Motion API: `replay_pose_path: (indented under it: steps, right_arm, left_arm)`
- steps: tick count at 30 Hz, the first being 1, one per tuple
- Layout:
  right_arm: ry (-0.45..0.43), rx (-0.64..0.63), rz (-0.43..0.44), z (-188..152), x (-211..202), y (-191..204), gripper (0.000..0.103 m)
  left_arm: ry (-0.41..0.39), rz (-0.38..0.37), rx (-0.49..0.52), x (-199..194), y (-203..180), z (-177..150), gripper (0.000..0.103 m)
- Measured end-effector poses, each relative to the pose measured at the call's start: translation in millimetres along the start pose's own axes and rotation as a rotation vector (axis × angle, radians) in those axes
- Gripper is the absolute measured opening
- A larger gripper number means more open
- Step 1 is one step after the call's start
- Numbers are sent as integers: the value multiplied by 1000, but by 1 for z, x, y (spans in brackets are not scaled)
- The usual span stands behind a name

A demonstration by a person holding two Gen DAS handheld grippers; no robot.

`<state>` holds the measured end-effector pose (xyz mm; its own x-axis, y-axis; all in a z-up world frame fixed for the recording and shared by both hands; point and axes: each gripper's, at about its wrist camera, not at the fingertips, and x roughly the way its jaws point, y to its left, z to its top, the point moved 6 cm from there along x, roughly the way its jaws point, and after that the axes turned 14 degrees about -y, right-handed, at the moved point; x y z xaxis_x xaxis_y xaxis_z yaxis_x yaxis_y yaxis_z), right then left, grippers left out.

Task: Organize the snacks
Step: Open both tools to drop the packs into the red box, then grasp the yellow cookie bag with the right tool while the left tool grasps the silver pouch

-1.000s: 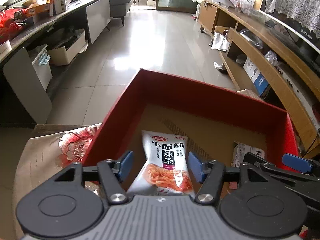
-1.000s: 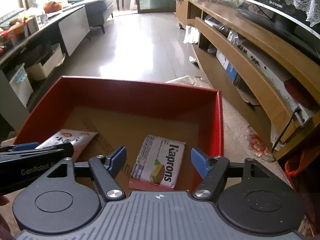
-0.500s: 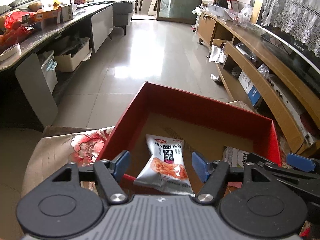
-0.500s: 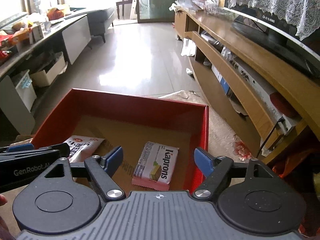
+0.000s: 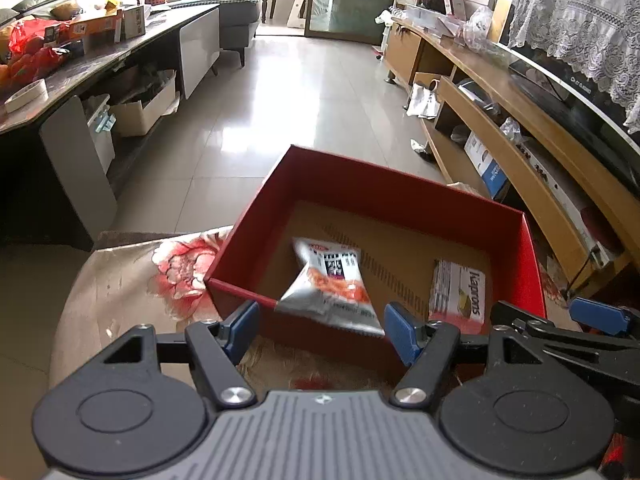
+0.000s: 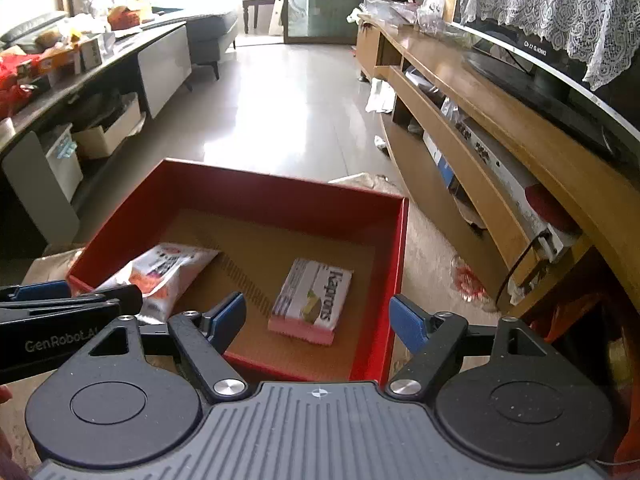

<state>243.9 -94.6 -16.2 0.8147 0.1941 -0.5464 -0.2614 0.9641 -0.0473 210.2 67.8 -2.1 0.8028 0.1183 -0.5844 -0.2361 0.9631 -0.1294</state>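
Note:
A red open box with a brown cardboard floor stands on a flowered cloth. A silver spicy-strip packet leans on the box's near left wall, one end over the rim. A white Kaprons wafer pack lies flat at the box's right. My left gripper is open and empty, just short of the near wall. My right gripper is open and empty, above the near wall by the wafer pack.
The flowered cloth covers the low surface under the box. A long wooden TV stand runs along the right. A dark cluttered table and storage boxes stand left. Tiled floor lies beyond.
Both grippers have pulled back and up from the box, open the whole time. The silver packet and the wafer pack stay in the box.

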Motion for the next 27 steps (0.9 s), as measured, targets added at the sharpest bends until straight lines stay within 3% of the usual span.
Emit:
replay_pose_path:
  steps: [15,27]
  right_arm:
    - [48,-21,22,-32,-30,14,85]
    - [177,-21,66,-77,-37,29,86]
  left_arm:
    - [54,-33,-4,-33,17,-30,69]
    - [91,-88,-22,-57,14,-50,74]
